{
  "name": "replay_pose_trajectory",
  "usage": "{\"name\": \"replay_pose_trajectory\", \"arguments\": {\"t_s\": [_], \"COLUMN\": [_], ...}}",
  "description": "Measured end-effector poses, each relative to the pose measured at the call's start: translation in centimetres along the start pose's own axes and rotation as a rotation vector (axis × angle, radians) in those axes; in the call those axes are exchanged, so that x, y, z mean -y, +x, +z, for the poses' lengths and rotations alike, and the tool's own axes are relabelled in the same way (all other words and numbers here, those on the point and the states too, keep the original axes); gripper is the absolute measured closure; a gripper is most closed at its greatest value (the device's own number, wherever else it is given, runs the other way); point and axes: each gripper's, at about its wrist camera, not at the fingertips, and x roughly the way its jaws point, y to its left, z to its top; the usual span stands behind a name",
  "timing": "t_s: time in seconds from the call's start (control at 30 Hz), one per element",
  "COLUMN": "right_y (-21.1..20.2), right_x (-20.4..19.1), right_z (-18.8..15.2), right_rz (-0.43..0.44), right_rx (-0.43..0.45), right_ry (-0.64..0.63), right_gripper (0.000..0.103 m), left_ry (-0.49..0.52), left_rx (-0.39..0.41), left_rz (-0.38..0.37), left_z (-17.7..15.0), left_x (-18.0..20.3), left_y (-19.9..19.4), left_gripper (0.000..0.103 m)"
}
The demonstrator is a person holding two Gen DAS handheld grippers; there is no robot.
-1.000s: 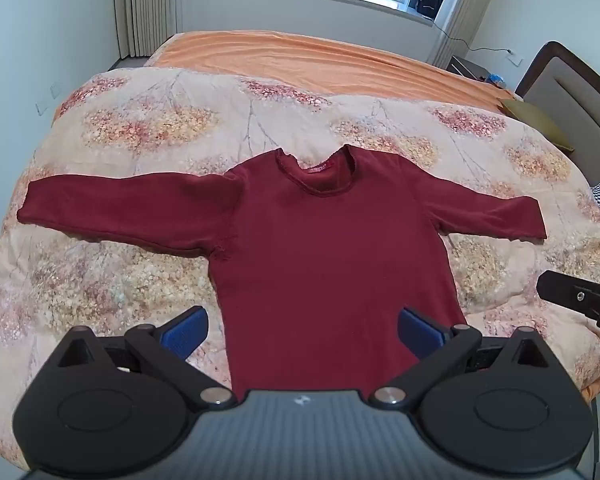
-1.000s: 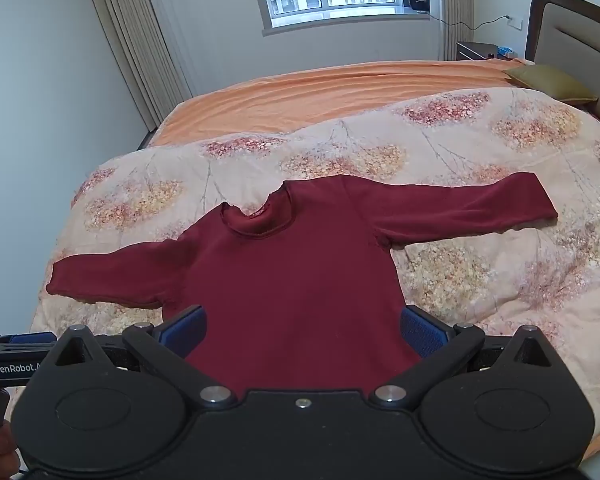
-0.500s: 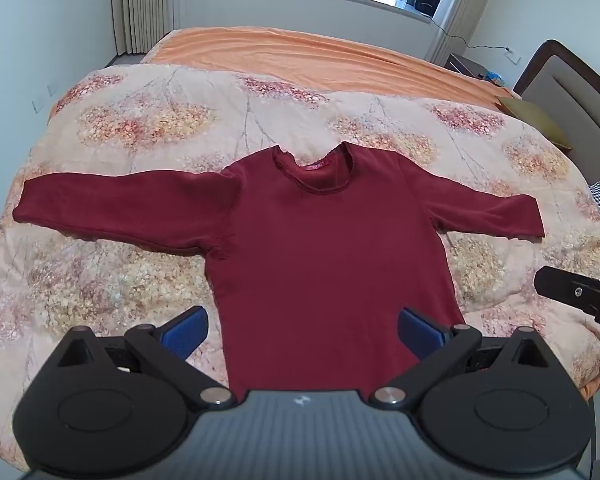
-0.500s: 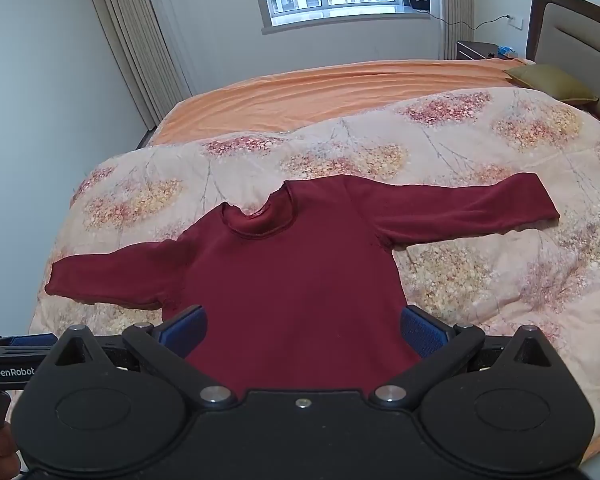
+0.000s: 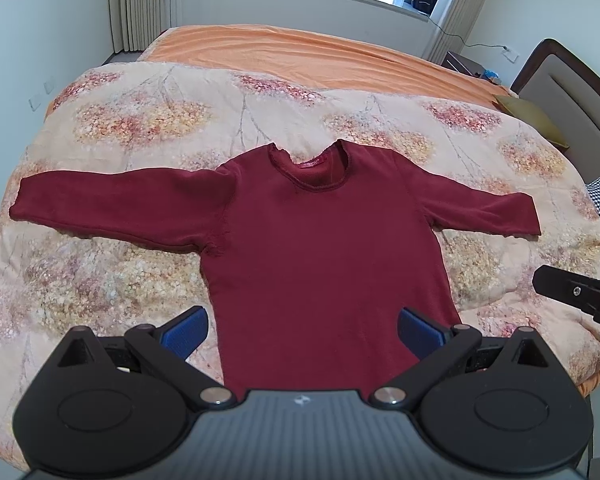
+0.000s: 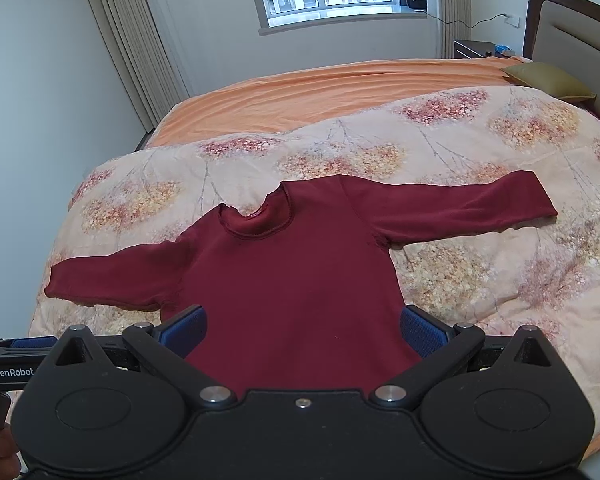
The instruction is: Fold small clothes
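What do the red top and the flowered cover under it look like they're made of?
The red top looks like a soft knit, maybe fleece or cotton jersey: matte, slightly fuzzy, with a rolled neckline. The flowered cover looks like a padded quilt in smooth woven cloth, likely cotton: puffy, gently creased, with a printed pattern. The exact fibre can't be told.

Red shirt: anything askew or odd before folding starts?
Nothing stands out. The red shirt lies flat on the floral quilt, front up, both sleeves spread sideways. Both tools are open above its hem, left tool and right tool, holding nothing.
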Motion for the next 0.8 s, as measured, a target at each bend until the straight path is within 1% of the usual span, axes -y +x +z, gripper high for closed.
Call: {"name": "replay_pose_trajectory", "arguments": {"t_s": [0.8], "right_y": [-0.41], "right_x": [-0.17], "right_z": [0.16], "right_rz": [-0.001], "right_rx": [0.004], "right_ry": [-0.002], "right_gripper": [0.0], "left_ry": [-0.011], "left_rx": [-0.005], "left_rz": [-0.018], "left_z": [-0.16], "left_x": [-0.1], "left_y": [-0.31], "left_gripper": [0.0]}}
